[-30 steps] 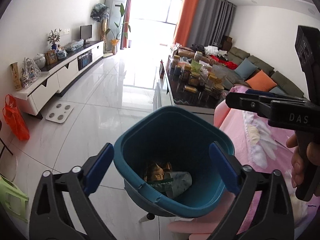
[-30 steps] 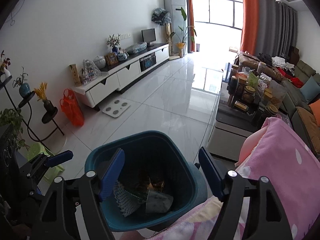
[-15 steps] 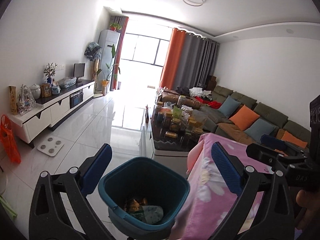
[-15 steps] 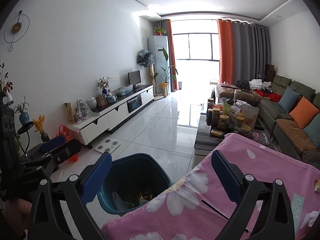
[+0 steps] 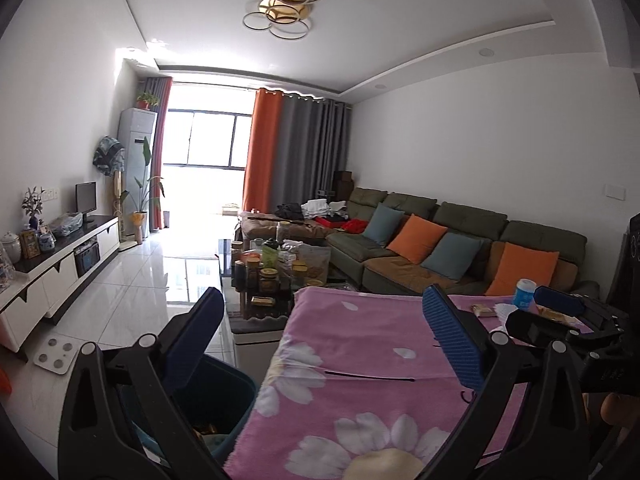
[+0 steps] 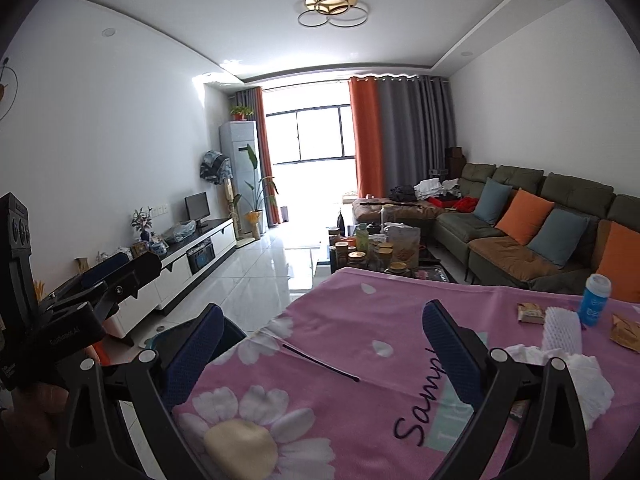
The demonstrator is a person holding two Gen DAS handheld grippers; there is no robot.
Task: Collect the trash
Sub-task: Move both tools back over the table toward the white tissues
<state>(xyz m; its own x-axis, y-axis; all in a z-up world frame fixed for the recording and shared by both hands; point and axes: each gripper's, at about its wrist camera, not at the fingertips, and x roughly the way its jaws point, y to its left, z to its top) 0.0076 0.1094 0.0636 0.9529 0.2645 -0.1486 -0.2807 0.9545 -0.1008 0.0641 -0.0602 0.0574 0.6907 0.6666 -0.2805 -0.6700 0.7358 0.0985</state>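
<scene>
Left gripper: black frame with blue padded fingers, spread wide and holding nothing; it hangs over the near edge of the desk and the bin.
Right gripper: same build, its blue fingers as far apart as they go, nothing between them; below them lies only the blanket.
Desk: covered with a pink fleece blanket printed with white daisies and dark lettering.
Dark teal plastic trash bin: on the white tiled floor just beside the desk's left edge; scraps of wrapper show inside, partly hidden by the left finger.
Crumpled white tissue: on the blanket at the right, partly behind the right gripper's right finger.
White foam fruit net: just beyond the tissue, lying on the blanket.
Blue plastic bottle with white cap: upright, just beside the foam net on its far right.
Small brown snack wrapper: flat on the blanket, left of the foam net.
Tan paper packet: at the right edge, cut off by the frame.
Thin black stick: lying on the blanket between the right gripper's fingers, well forward of them.
Olive green sofa: along the right wall, with orange and blue cushions.
</scene>
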